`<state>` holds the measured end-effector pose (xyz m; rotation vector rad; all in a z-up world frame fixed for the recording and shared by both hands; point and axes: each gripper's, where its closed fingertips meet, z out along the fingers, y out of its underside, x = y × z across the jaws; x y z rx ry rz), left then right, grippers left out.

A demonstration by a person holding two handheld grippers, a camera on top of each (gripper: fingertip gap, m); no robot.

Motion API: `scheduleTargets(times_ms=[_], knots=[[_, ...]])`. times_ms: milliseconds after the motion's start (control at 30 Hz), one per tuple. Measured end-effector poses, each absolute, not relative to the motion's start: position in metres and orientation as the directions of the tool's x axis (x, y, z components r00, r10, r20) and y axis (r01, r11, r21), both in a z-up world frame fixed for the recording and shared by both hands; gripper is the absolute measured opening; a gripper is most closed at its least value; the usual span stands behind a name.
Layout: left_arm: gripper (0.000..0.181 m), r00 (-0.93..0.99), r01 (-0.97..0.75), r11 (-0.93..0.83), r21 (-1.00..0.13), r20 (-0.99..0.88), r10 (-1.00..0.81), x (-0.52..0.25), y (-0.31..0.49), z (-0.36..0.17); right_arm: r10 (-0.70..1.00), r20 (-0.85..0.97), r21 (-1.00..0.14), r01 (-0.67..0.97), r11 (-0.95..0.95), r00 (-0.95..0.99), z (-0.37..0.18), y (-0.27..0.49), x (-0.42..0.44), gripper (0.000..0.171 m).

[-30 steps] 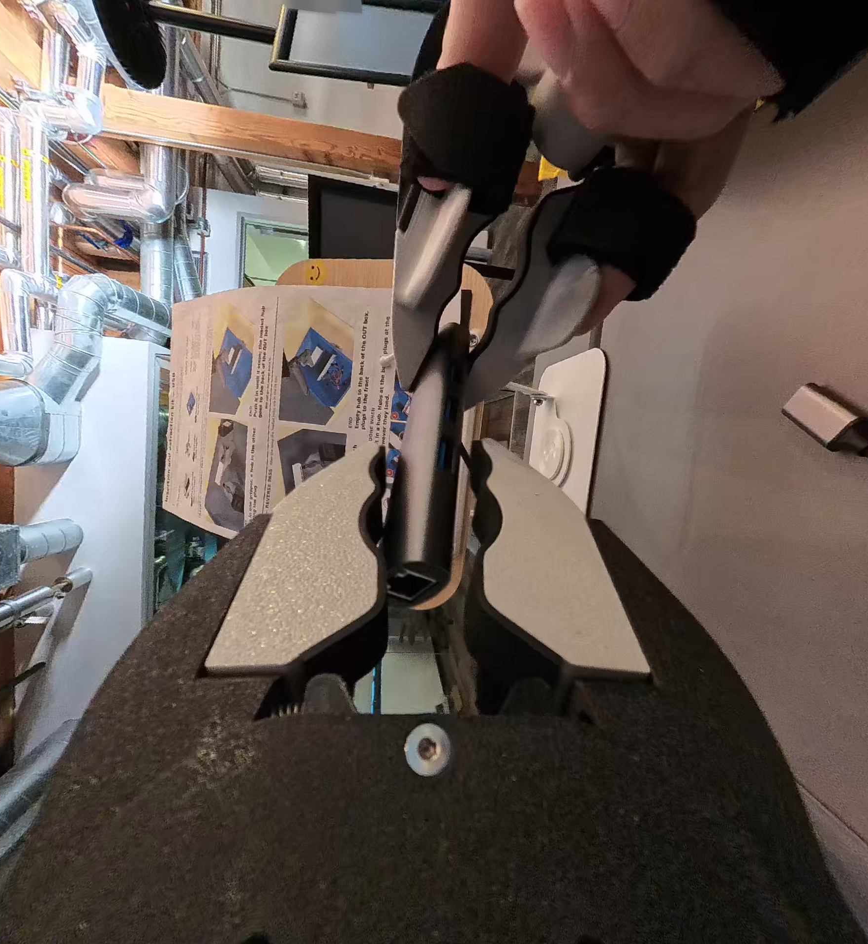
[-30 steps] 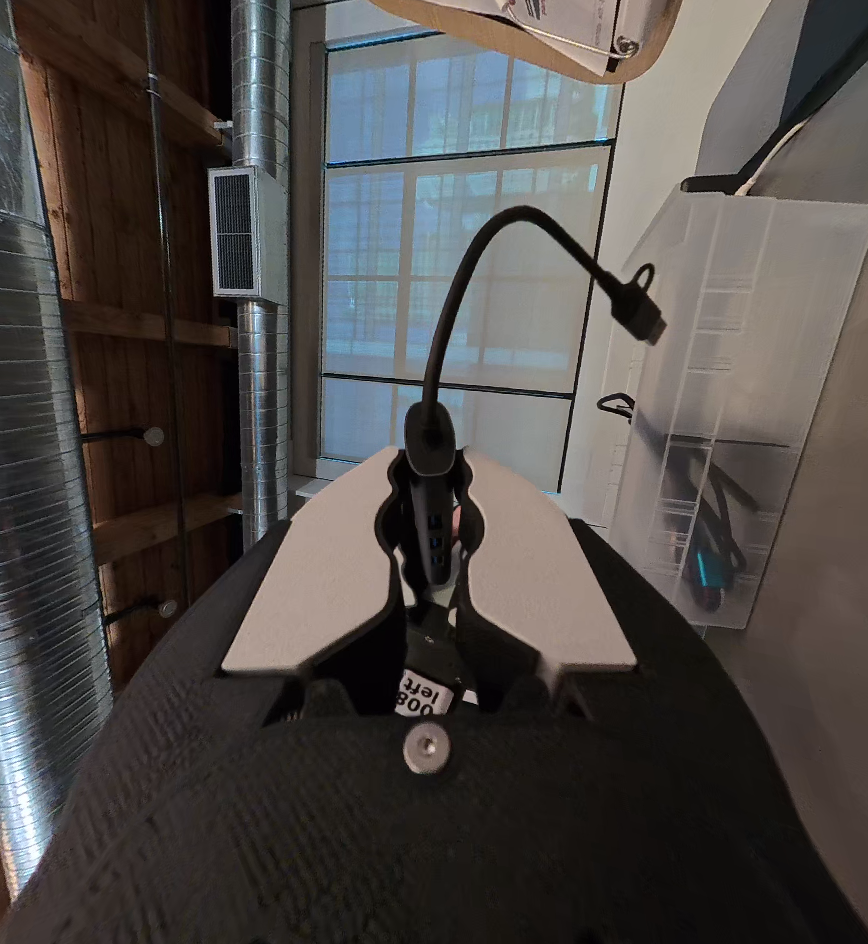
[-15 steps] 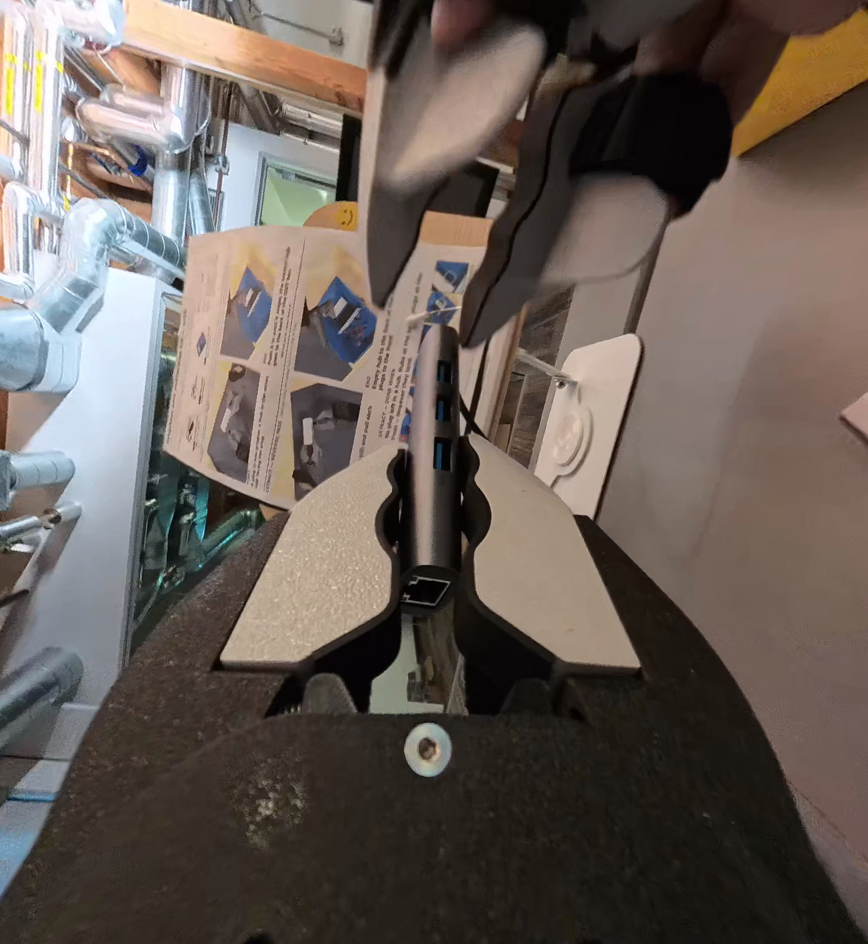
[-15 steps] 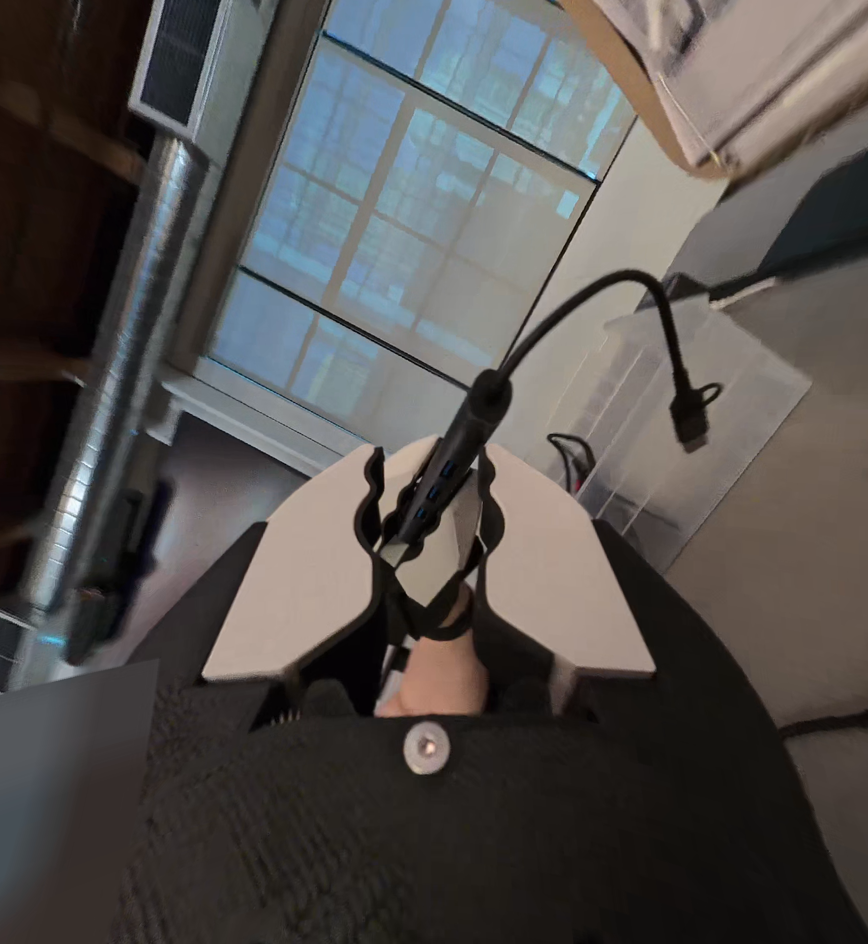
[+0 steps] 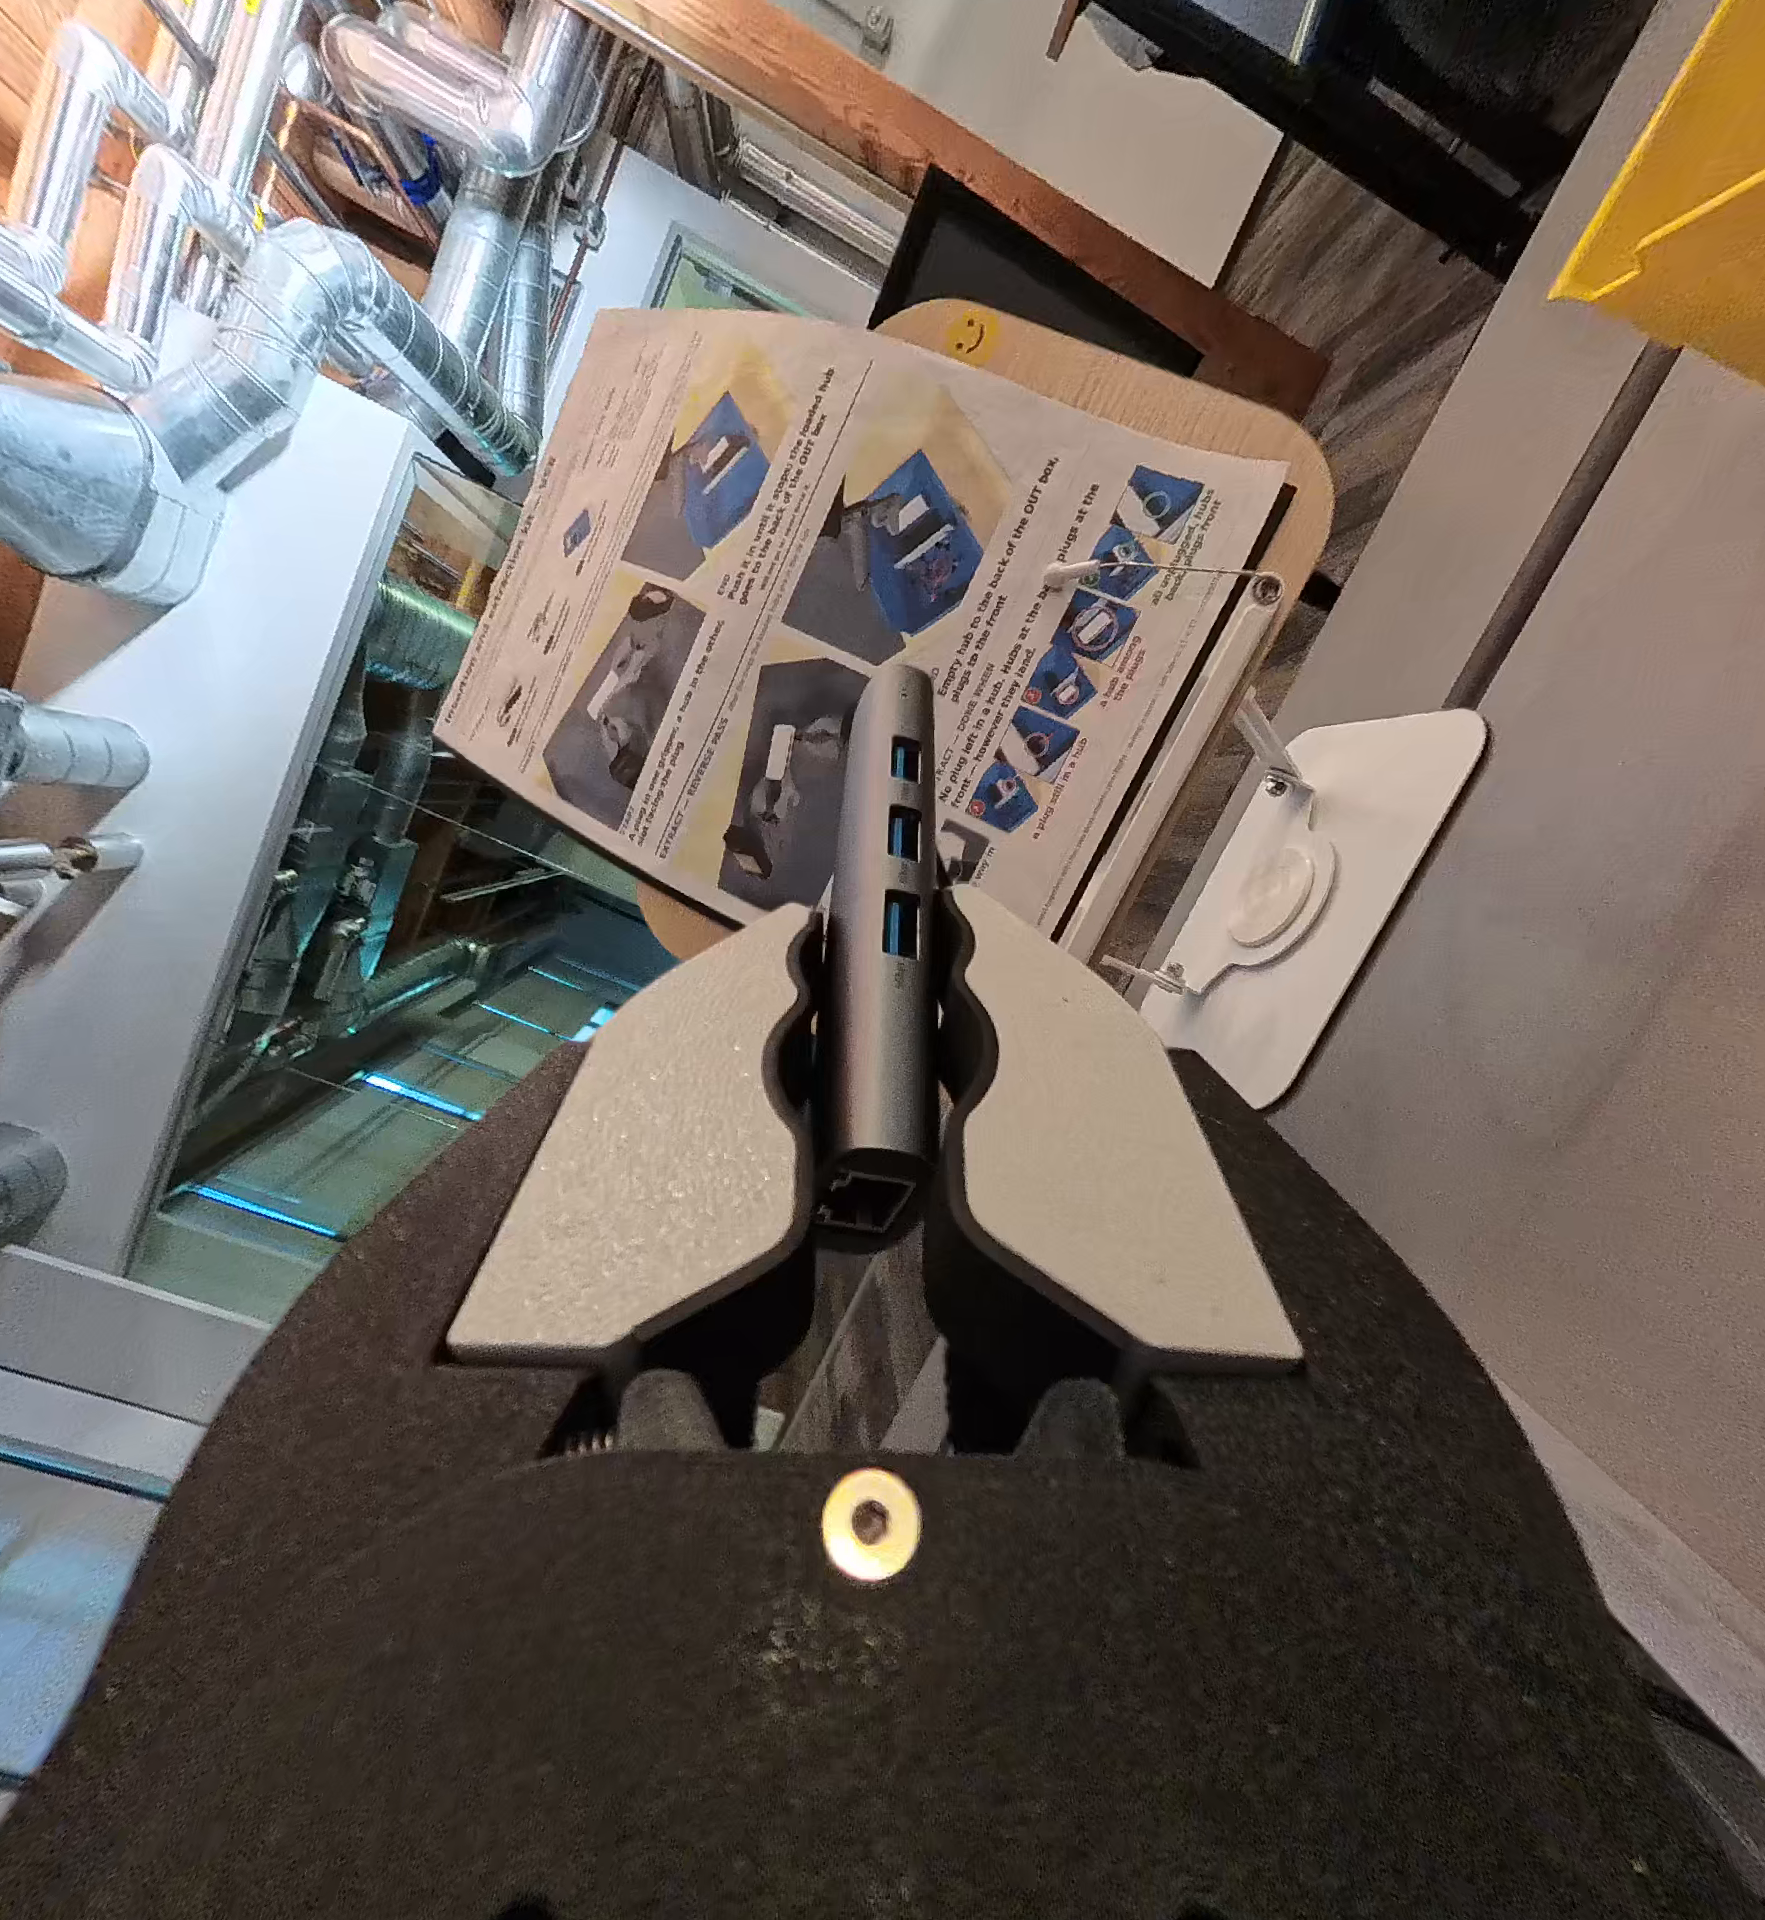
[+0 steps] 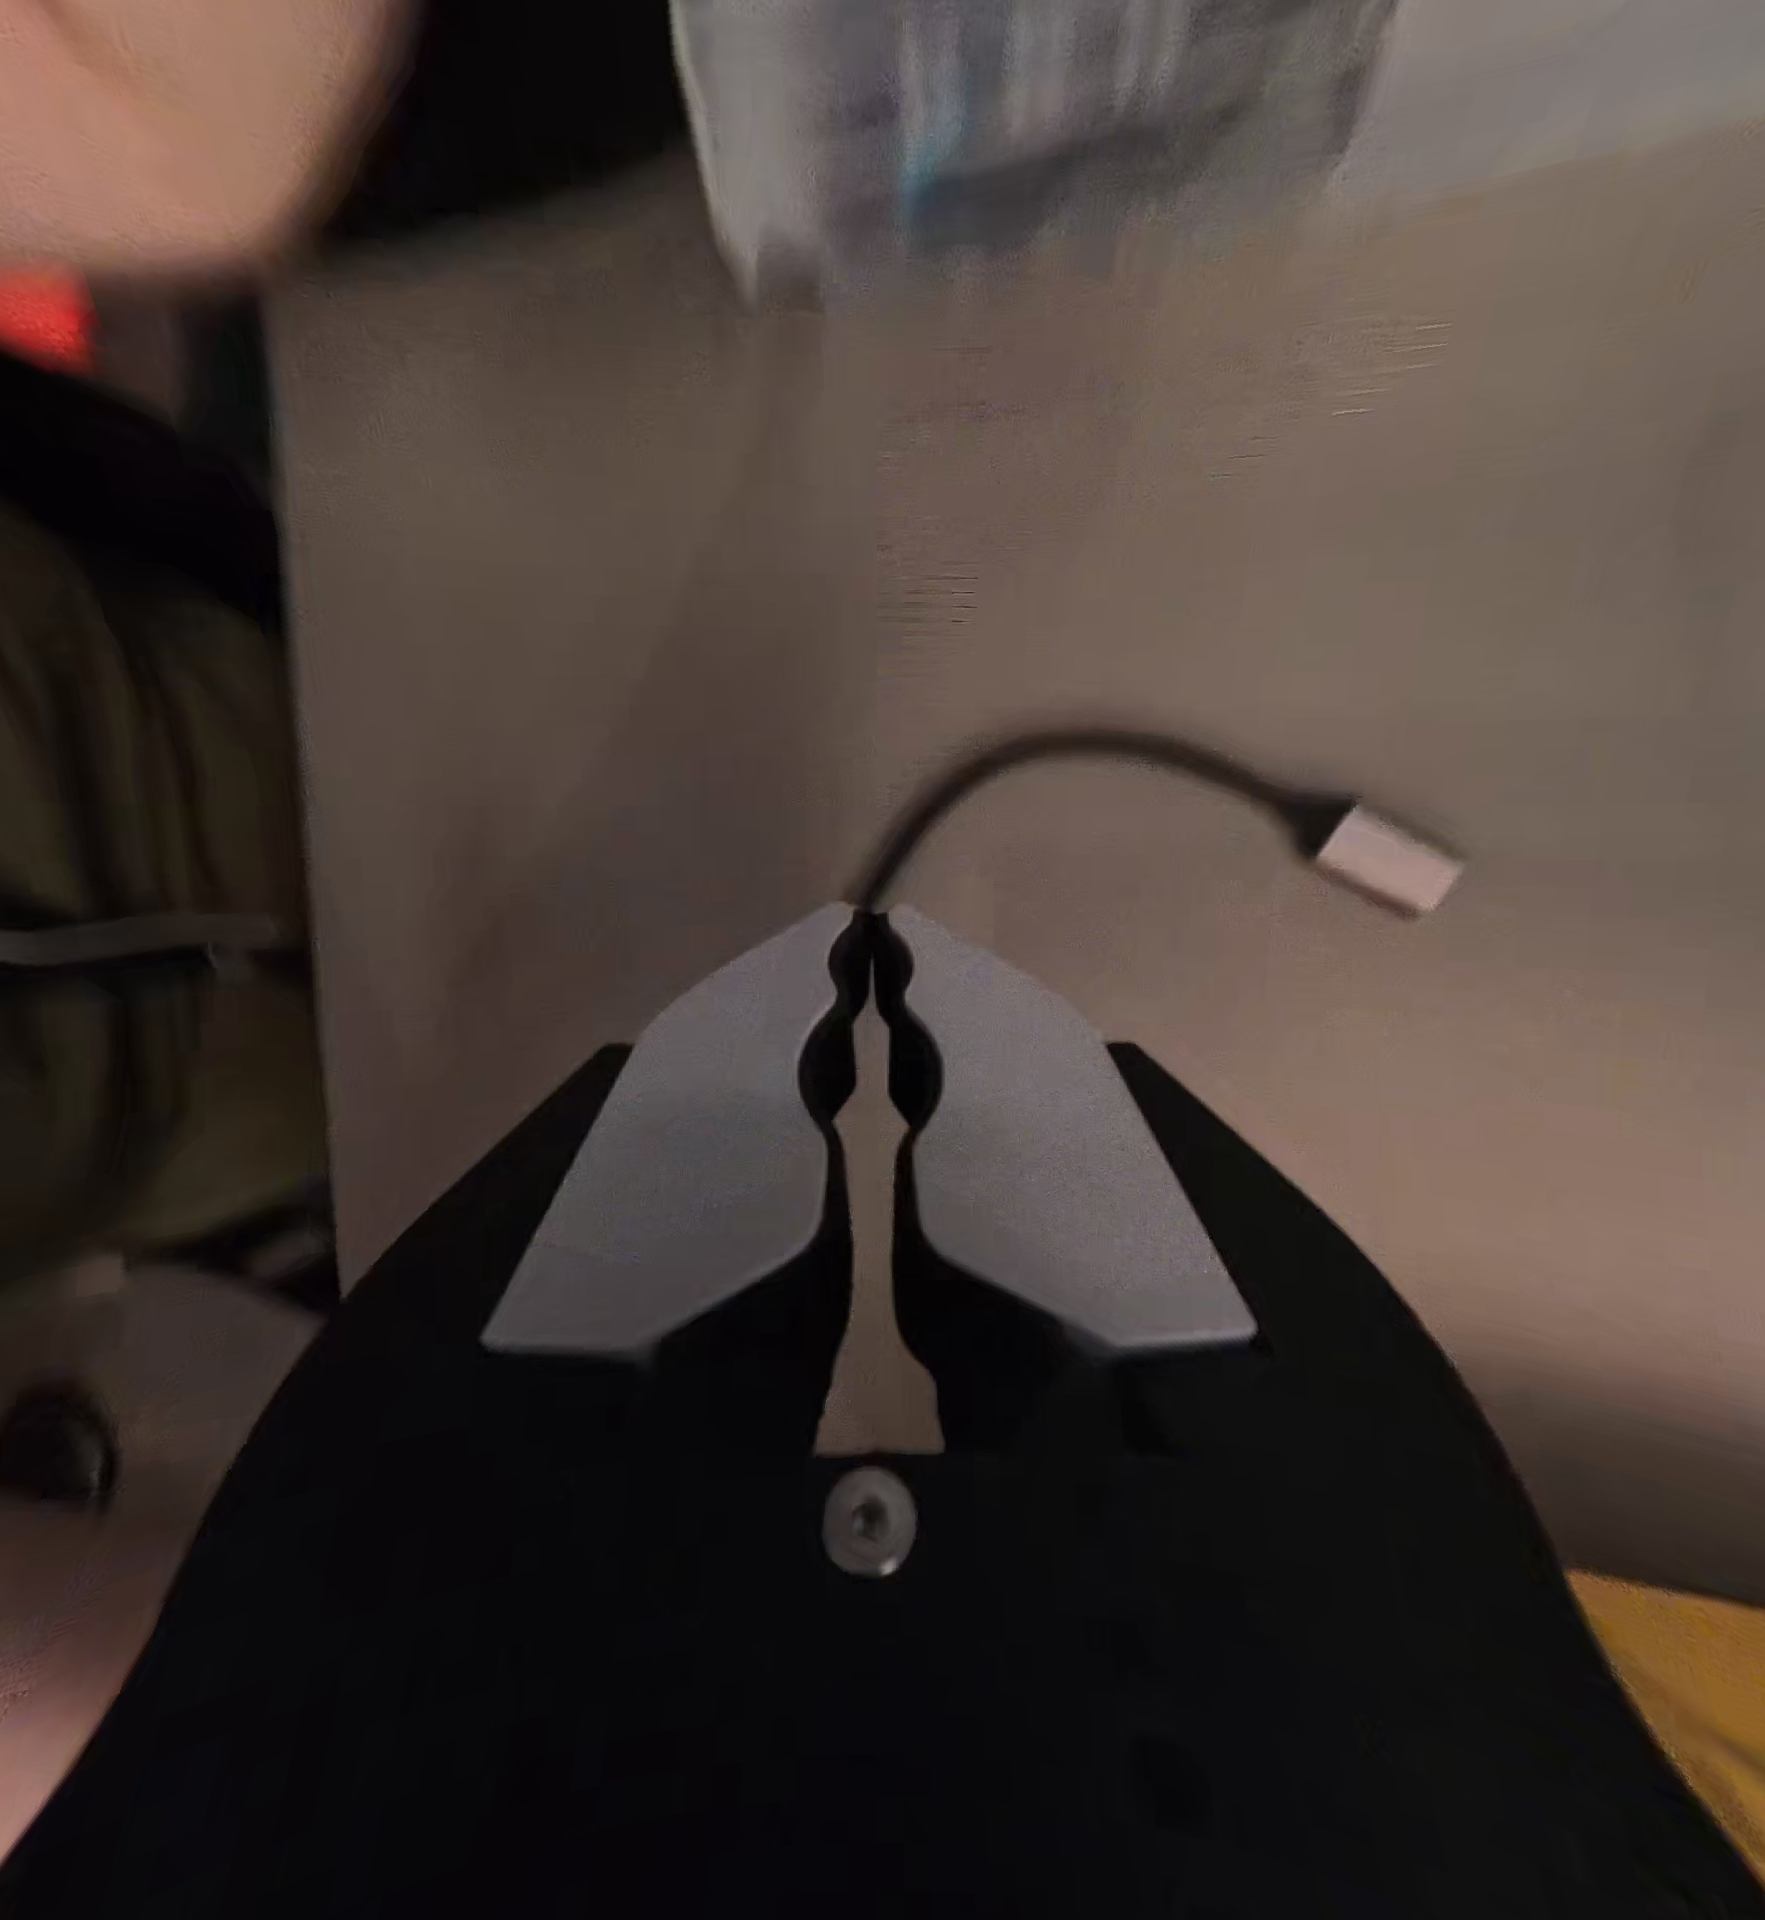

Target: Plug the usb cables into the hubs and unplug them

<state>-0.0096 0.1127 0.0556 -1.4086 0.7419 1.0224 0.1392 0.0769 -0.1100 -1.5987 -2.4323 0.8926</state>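
Note:
My left gripper is shut on a dark grey USB hub, which stands up between the fingers with three blue ports facing me. All the ports are empty. In the blurred right wrist view, my right gripper has its jaws closed, tips together. A black USB cable comes out right at the tips and curves right to a silver plug over the grey table. The cable looks pinched between the tips.
A printed instruction sheet on a clipboard stands behind the hub on a white stand base. A yellow bin is at the upper right. A person's dark sleeve is at the left, and a blurred clear box at the top. About 25 cm separates my left fingertips from my right. The silver plug lies some 15 cm from my right tips, 25 cm from my left tips.
My right gripper has let go of the hub, left the left wrist view and swung down to the table, where it has closed at the cable. My left gripper still holds the hub.

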Motion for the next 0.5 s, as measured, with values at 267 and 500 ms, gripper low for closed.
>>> scheduleTargets(times_ms=[267, 500], knots=[[0.018, 0.454, -0.878, -0.083, -0.471, -0.876, 0.162, -0.021, 0.099, 0.074, 0.803, -0.281, -0.085, 0.847, 0.525, -0.526, -0.198, 0.062, 0.177, 0.001], [0.018, 0.461, -0.872, -0.089, -0.482, -0.868, 0.182, -0.029, 0.094, 0.080, 0.727, -0.355, -0.093, 0.796, 0.598, -0.588, -0.206, 0.039, 0.185, 0.001]])
